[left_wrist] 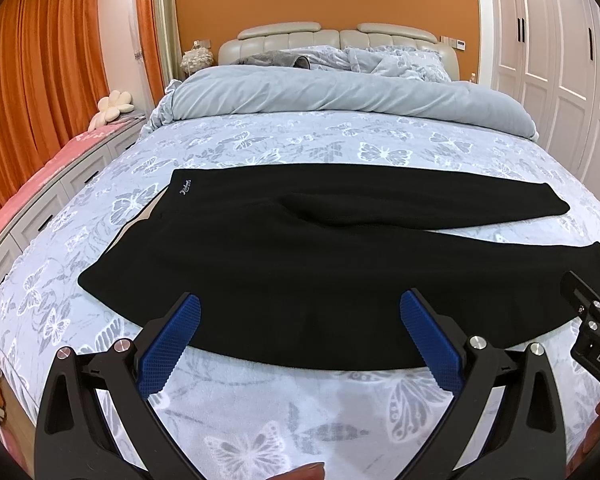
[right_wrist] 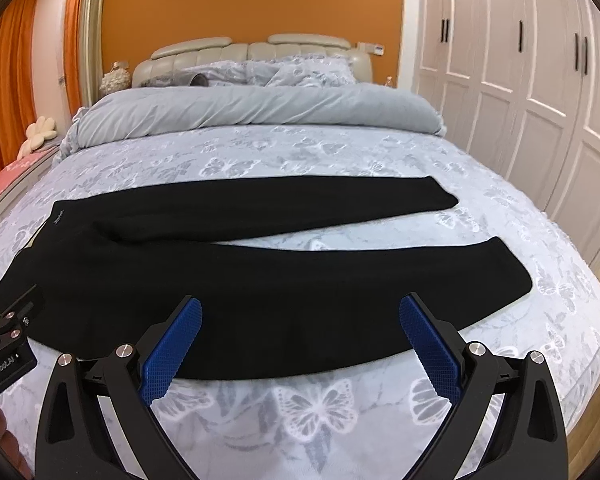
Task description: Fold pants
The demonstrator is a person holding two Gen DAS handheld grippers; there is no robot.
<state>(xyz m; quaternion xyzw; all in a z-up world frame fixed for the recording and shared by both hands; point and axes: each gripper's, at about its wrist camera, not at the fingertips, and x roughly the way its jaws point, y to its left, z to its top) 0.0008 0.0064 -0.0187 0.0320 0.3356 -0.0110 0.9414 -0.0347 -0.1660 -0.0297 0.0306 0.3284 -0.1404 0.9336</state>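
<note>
Black pants (left_wrist: 284,256) lie flat across the bed (left_wrist: 284,136), waistband at the left, both legs stretching right and split apart toward the cuffs. The same pants (right_wrist: 236,264) fill the middle of the right wrist view. My left gripper (left_wrist: 300,312) hovers open over the near edge of the pants, around the seat and thigh, holding nothing. Further right, my right gripper (right_wrist: 300,314) also stands open above the near leg, empty. Its black body shows at the right edge of the left wrist view.
A rolled grey duvet (left_wrist: 340,92) and pillows lie at the head of the bed by a padded headboard (left_wrist: 332,36). White wardrobe doors (right_wrist: 520,80) stand at the right. Left of the bed are a pink-topped drawer unit (left_wrist: 52,184) and orange curtains (left_wrist: 40,72).
</note>
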